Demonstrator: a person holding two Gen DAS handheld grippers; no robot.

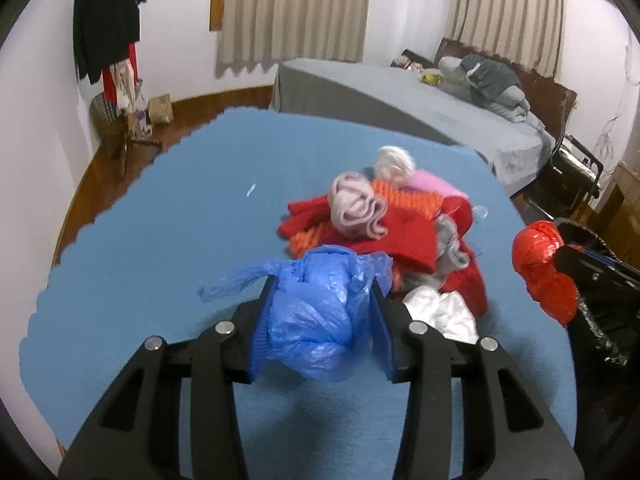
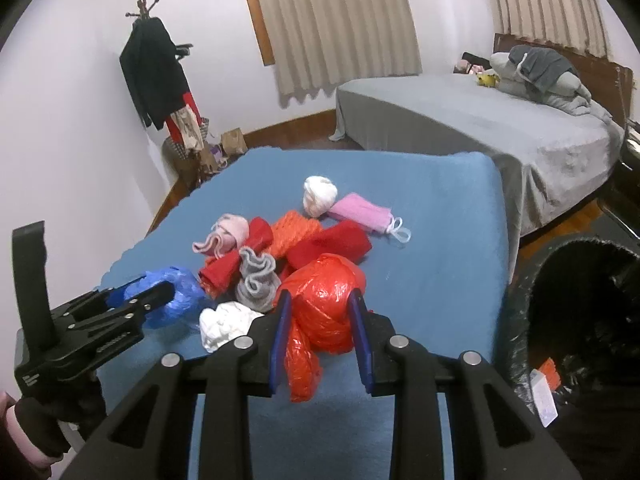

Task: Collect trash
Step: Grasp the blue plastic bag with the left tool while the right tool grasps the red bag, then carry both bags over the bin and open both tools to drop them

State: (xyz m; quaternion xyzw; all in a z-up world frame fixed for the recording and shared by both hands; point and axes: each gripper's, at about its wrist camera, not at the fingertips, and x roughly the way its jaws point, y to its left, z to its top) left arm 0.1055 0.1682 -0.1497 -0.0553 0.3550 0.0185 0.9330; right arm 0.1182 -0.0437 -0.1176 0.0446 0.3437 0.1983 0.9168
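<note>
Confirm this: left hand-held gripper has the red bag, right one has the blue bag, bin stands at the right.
Bags are swapped. The left hand-held gripper grips the blue bag, the right hand-held gripper the red bag; each wrist view shows it. The bin does stand at the right.

Blue-covered table [image 2: 440, 280] bears piled socks [image 2: 280, 248], mask [image 2: 360, 212].

Grey bed [image 2: 460, 120] with heaped bedding [image 2: 544, 76] at the headboard. Coat rack [image 2: 154, 68] hung with dark clothes by the wall. Beige curtains [image 2: 340, 20] drawn.
</note>
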